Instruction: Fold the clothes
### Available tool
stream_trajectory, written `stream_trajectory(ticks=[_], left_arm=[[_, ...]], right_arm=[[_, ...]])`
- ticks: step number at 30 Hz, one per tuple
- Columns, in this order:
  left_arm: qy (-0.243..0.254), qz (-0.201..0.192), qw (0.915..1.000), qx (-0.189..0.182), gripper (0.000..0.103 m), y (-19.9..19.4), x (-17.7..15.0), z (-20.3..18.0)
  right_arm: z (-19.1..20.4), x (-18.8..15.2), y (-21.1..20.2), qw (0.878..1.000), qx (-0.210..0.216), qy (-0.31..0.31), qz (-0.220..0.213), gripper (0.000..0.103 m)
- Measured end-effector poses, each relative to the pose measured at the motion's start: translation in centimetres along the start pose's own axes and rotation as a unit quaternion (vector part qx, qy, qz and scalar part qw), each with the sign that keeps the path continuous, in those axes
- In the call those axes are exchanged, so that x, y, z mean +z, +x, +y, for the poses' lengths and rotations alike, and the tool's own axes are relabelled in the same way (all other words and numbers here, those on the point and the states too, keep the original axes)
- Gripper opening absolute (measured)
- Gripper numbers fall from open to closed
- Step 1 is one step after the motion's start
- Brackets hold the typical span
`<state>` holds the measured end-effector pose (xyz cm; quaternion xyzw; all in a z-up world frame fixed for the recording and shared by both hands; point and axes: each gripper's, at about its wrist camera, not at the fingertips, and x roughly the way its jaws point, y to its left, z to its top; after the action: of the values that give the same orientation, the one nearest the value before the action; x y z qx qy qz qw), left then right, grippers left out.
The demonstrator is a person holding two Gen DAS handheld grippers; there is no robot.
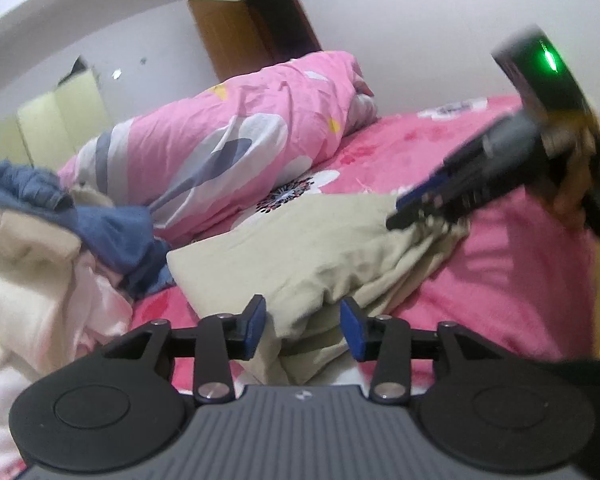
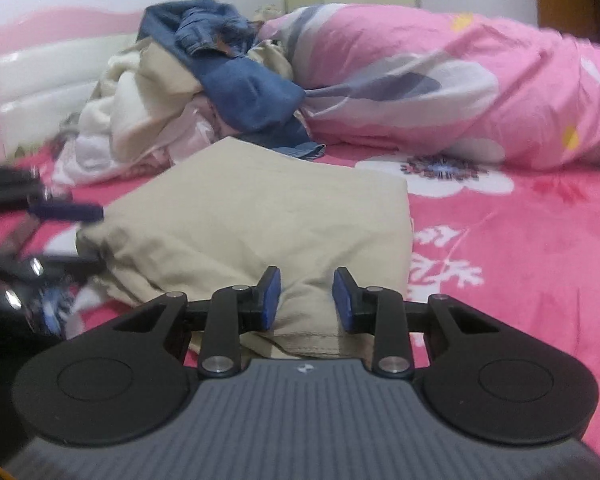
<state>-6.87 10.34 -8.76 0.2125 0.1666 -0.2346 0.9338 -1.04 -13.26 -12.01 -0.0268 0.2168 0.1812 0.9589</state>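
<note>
Beige trousers point(image 2: 260, 216), partly folded into a thick slab, lie on the pink flowered bedspread point(image 2: 520, 248) towards the near edge of the bed, with one neat corner pointing away towards the rolled pink duvet point(image 2: 440, 80) that runs along the far side. In the right wrist view the right gripper point(image 2: 306, 300) sits at the near edge of the trousers with a hump of beige cloth rising between its blue pads; the jaws stand fairly narrow, but whether the pads truly pinch the cloth or merely flank it I cannot tell. In the left wrist view the left gripper point(image 1: 304, 330) has its jaws parted to a middling width, with a rumpled fold of the same cloth lying in the gap; the pads do not press on it. Beyond the trousers, towards the white headboard point(image 2: 48, 80), a heap of unfolded laundry point(image 2: 140, 112) is piled up, cream and pale pink pieces below and blue jeans point(image 2: 240, 80) draped on top, touching the end of the duvet.
</note>
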Motion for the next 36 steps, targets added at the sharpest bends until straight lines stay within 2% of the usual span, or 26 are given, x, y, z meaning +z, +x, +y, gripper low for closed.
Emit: stream_trajectory(ticks=[4, 7, 10, 12, 14, 16, 22, 32, 36], left_arm=[[-0.103, -0.024, 0.9944, -0.009, 0.059, -1.9, 1.1, 2.4], [-0.161, -0.039, 0.9861, -0.007, 0.059, -2.4, 2.0, 3.8], [-0.149, -0.019, 0.9881, 0.034, 0.060, -1.1, 3.3, 3.6], [-0.128, 0.016, 0.9897, 0.062, 0.060, 0.6, 3.7, 2.9], [-0.129, 0.063, 0.9873, 0.068, 0.060, 2.5, 3.5, 2.5], [-0.147, 0.091, 0.9825, 0.068, 0.060, 3.6, 3.0, 2.4], [-0.238, 0.109, 0.9636, 0.052, 0.062, 4.0, 2.1, 4.1], [-0.268, 0.130, 0.9529, 0.057, 0.071, 4.7, 2.2, 4.7], [-0.284, 0.128, 0.9488, 0.050, 0.073, 4.4, 2.2, 5.3]], right_arm=[[-0.6, -0.1, 0.1, 1.000, 0.010, 0.020, 0.000, 0.029], [-0.6, -0.2, 0.0, 1.000, 0.010, 0.022, -0.003, 0.029], [-0.7, -0.3, 0.1, 1.000, 0.011, 0.023, -0.005, 0.029], [-0.8, -0.3, 0.0, 1.000, 0.010, 0.024, -0.006, 0.029], [-0.8, -0.4, 0.0, 1.000, 0.010, 0.024, -0.007, 0.029], [-0.8, -0.4, 0.0, 1.000, 0.011, 0.024, -0.008, 0.029], [-1.2, -0.5, 0.0, 0.999, 0.015, 0.026, -0.011, 0.029], [-1.1, -0.6, -0.1, 0.999, 0.015, 0.030, -0.014, 0.029], [-1.5, 0.1, 0.0, 0.999, 0.019, 0.035, 0.000, 0.029]])
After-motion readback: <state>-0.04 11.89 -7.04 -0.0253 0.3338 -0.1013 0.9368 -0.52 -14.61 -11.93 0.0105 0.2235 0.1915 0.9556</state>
